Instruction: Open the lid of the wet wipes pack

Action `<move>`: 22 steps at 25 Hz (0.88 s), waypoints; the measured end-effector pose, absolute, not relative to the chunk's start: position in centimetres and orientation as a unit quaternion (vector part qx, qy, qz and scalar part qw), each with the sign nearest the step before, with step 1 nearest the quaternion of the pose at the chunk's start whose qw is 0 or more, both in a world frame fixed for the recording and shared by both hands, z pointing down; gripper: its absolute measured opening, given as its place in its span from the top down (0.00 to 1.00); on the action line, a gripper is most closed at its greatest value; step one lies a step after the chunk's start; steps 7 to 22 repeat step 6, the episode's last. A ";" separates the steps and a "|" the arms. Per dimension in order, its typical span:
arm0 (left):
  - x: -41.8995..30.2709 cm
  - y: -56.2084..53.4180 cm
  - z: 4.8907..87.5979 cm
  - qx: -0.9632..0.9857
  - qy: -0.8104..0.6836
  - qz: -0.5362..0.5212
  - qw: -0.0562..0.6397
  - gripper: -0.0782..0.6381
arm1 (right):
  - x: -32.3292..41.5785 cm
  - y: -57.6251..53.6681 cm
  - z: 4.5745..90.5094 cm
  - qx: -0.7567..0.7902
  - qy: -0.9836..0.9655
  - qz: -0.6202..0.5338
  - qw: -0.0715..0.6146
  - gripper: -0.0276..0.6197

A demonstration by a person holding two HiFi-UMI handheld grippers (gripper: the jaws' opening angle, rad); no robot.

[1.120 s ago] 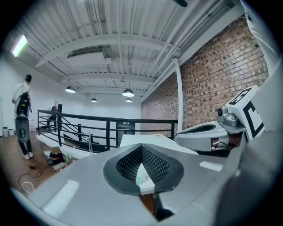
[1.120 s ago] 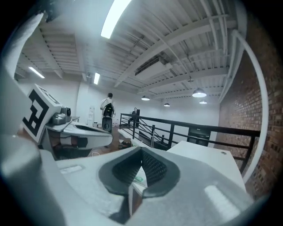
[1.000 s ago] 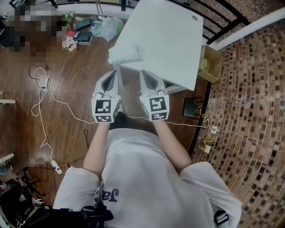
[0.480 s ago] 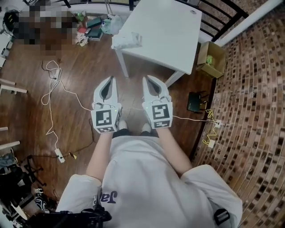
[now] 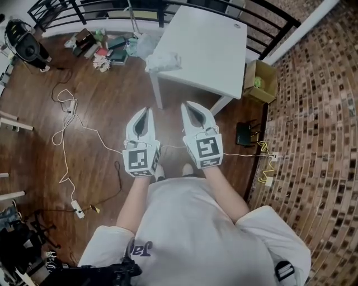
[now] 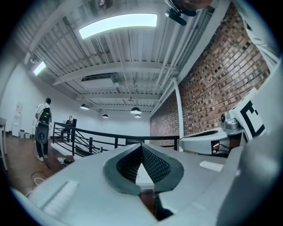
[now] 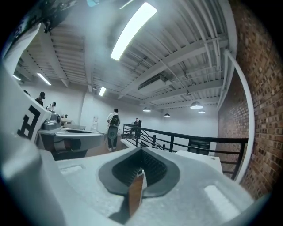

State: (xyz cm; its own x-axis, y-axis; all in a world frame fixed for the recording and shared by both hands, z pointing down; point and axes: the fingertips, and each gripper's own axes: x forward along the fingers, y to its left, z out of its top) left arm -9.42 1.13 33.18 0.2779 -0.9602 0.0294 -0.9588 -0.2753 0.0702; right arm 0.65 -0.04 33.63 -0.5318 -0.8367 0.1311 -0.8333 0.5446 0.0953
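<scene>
The wet wipes pack (image 5: 164,60), a white crinkled packet, lies on the near left corner of the white table (image 5: 212,50). Both grippers are held side by side in front of the person's body, well short of the table and above the wooden floor. My left gripper (image 5: 144,110) is shut with nothing in it; its tips (image 6: 142,148) meet in the left gripper view. My right gripper (image 5: 190,105) is likewise shut and holds nothing, its pads closed together (image 7: 141,153). Neither touches the pack, and the pack's lid cannot be made out from here.
A cardboard box (image 5: 260,81) and a black device (image 5: 244,134) sit on the floor right of the table. White cables (image 5: 67,120) trail over the floor at left. Bags and books (image 5: 106,47) lie by the black railing (image 5: 168,4). People stand far off (image 7: 112,128).
Both grippers have drawn back from the table edge and risen, side by side. The wipes pack stays on the table corner, now farther away.
</scene>
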 end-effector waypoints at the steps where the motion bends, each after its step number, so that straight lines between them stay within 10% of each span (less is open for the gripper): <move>1: -9.9 1.3 33.3 0.799 -0.600 -0.016 0.037 0.87 | -0.2 0.4 34.1 0.471 -0.878 -0.009 0.086 0.97; 22: -11.3 1.5 33.0 0.809 -0.586 -0.032 0.014 0.87 | -2.8 1.4 34.9 0.454 -0.886 -0.009 0.096 0.97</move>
